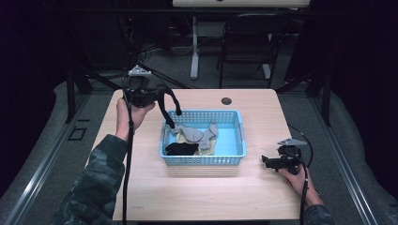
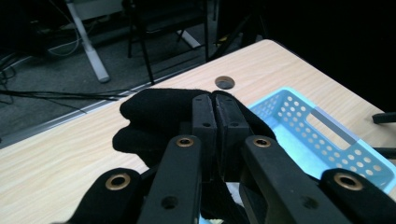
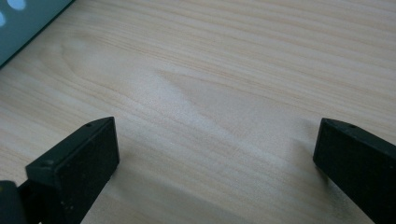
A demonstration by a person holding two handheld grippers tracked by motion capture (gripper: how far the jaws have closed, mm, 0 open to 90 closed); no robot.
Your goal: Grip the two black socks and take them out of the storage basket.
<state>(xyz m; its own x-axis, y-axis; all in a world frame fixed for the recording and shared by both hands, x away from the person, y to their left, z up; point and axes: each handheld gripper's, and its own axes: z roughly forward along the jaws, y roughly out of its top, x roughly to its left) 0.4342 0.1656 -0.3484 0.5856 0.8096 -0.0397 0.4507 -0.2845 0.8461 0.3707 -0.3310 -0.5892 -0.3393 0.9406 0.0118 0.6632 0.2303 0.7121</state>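
The left tool [image 1: 165, 110] is held up above the far left part of the worktop [image 1: 141, 187]. Its jaws are pressed together on a black sock [image 1: 168, 105]. The sock hangs down in a long bend from the tool, and its low end dips to the far left corner of the blue basket [image 1: 202, 159]. In the left gripper view, the black sock [image 2: 159, 116] bunches around the two closed jaws of the left tool [image 2: 215, 100], with the cloth squeezed between them. Past the sock, the blue basket [image 2: 322, 140] sits to the right, and a small round hole [image 2: 224, 82] shows in the wood at the far edge.

The basket stands in the middle of the worktop. Inside it lie more socks: a grey sock [image 1: 195, 133] on the far side, a black one [image 1: 180, 149] on the near left, and what looks like a pale one [image 1: 206, 149] under them, though it is hard to see well.

The right tool [image 1: 266, 161] rests low on the near right part of the worktop, just beside the basket and apart from it. In the right gripper view, its jaws stand wide apart with only bare wood [image 3: 224, 93] between them. It holds nothing.
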